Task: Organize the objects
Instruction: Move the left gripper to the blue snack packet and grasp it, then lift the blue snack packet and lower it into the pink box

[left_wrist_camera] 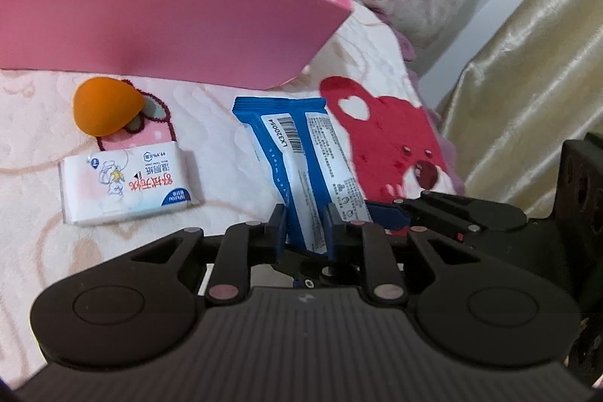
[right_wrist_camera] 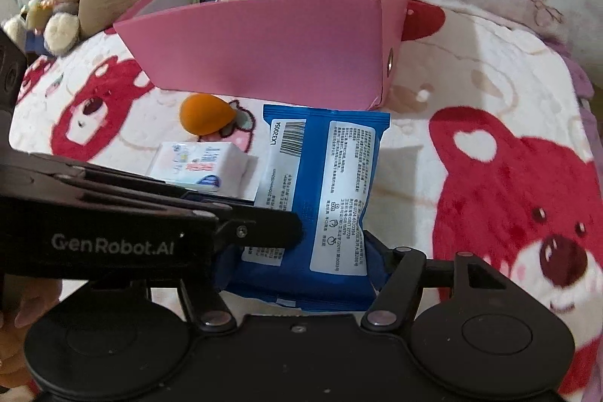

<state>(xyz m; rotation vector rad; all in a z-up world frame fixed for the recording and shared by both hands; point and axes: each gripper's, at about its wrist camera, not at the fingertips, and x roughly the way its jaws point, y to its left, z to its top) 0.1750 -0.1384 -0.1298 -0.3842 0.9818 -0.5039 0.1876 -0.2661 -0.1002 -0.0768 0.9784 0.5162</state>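
Together, both grippers clamp the blue wipes [left_wrist_camera: 301, 153] on the blanket [left_wrist_camera: 34, 213] before the pink box [left_wrist_camera: 158, 25]: left gripper [left_wrist_camera: 304, 226] pinching its near end, right gripper [right_wrist_camera: 301, 251] closed across it.

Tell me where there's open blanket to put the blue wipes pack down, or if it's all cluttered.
Free: the blanket right of the blue wipes pack, below the pink box's right corner, over the red bear print. Crowded: left of the pack, where the white wipes packet and orange sponge sit before the box. Both tongs, left and right, hold the pack.
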